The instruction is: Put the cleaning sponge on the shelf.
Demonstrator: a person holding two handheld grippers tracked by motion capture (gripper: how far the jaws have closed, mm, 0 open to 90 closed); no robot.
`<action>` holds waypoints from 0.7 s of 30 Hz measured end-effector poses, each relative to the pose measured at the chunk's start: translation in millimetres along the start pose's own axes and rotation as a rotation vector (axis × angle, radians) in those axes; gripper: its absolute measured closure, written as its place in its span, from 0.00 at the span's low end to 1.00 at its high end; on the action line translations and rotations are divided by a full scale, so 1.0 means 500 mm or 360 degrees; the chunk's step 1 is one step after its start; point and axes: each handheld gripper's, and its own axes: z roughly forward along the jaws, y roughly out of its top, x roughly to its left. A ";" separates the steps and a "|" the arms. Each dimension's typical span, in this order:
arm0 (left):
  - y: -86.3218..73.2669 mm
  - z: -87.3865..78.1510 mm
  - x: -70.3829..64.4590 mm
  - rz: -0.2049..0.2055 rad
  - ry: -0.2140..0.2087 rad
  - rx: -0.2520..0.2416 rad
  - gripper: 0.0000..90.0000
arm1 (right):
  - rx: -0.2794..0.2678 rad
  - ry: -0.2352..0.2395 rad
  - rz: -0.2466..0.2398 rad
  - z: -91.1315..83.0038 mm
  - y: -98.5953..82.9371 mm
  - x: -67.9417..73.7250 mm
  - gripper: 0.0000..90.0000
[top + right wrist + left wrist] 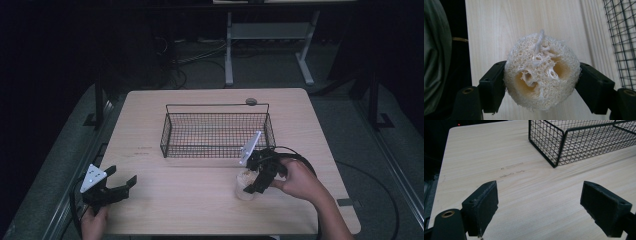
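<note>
Across the middle of the high view spreads a light wood table [210, 205] w/ rounded corners, dark floor around it and a white desk frame [270, 40] at top centre. Centre frame, slightly up, sits a black wire basket [170, 131] — rectangular, open top, thin handle bar along its far side; nothing visible inside. A small dark round disc [251, 101] lies on the tabletop just behind the basket's far right corner.

Lower left of the high view: the left gripper [121, 186], held by a hand [94, 222] at the bottom edge, grey three-cornered plate on top. Its jaws stand wide apart, nothing between them; in the left gripper view only bare wood shows between the pads, w/ the basket corner at upper right of that frame and a few faint scuff marks on the wood.

Right of centre, lower half: the right gripper [251, 184], in the person's right hand [297, 179], just in front of the basket's near right corner, cable looping behind it. Jaws closed on a loofah sponge [541, 72] — pale, fibrous, round, w/ two hollow channels facing the camera in the right gripper view, pads pressing both its sides. Sponge looks to be at or just above the tabletop; can't tell if it's touching.
</note>
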 end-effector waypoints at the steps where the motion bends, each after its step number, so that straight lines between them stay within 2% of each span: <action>1: 0.000 0.000 0.000 0.0000 0.0000 0.0000 0.15 | 0.0000 0.0000 0.0000 0.000 0.000 0.000 0.31; 7: 0.000 0.000 -0.001 -0.0003 -0.0001 -0.0002 0.15 | -0.0011 -0.0013 -0.0032 -0.012 0.015 -0.003 0.31; 21: 0.000 0.000 0.000 -0.0001 0.0001 -0.0001 0.15 | -0.0019 -0.0003 -0.0037 -0.029 0.032 -0.014 0.31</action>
